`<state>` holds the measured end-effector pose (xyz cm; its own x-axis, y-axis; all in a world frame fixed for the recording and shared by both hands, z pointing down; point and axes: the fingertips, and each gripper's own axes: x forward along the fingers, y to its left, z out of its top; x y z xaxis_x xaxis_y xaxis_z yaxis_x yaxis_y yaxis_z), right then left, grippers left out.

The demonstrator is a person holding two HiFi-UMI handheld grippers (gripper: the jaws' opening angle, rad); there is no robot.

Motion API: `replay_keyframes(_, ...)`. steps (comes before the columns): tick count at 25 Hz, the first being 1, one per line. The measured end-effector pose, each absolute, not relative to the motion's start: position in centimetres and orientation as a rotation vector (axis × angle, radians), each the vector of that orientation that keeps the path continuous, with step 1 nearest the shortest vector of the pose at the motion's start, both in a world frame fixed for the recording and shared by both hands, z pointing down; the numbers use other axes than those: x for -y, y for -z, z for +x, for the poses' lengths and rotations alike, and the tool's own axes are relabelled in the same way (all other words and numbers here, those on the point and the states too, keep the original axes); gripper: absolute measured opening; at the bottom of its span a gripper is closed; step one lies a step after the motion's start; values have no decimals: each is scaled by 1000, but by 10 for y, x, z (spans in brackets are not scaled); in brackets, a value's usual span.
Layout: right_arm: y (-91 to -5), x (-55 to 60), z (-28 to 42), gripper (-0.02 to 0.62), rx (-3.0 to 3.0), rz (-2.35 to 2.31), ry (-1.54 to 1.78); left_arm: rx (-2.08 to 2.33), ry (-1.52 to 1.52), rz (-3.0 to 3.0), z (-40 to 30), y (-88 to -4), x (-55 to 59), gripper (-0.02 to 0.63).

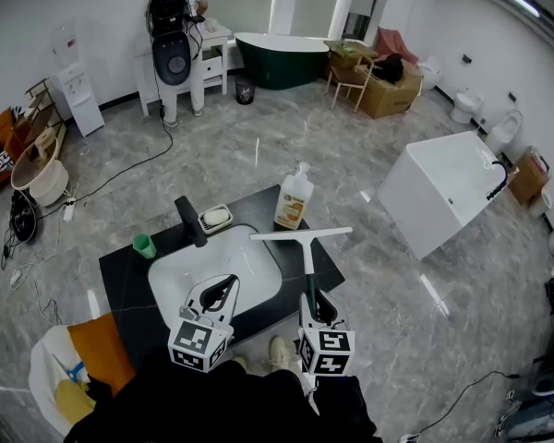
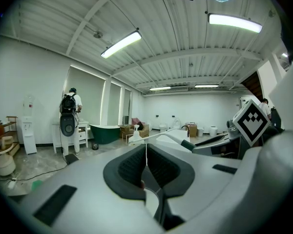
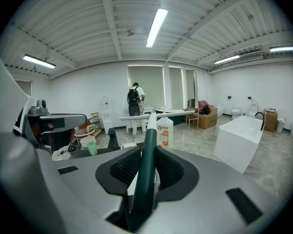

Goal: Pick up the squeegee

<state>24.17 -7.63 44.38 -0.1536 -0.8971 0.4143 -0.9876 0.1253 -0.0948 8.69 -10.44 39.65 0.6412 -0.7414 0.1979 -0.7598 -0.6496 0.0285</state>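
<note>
Squeegee – dk green handle, wht blade, blk countertop

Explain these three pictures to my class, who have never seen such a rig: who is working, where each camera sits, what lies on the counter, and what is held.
No robot here: a person holds tongs in each hand. One picture looks down from a head camera; the other two come from cameras riding on the tongs. The black counter carries a white sink, black tap, soap dish, green cup and soap bottle. The right tongs grip the squeegee by its green handle, off the counter; the left tongs are shut and empty.
</note>
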Motion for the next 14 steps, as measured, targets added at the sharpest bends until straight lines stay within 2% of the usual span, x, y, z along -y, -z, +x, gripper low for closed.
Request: replay_keyframes(14, -446, 90, 244, 112, 2155, 1864, -489, 1253, -261, 2751, 92, -403, 115, 28)
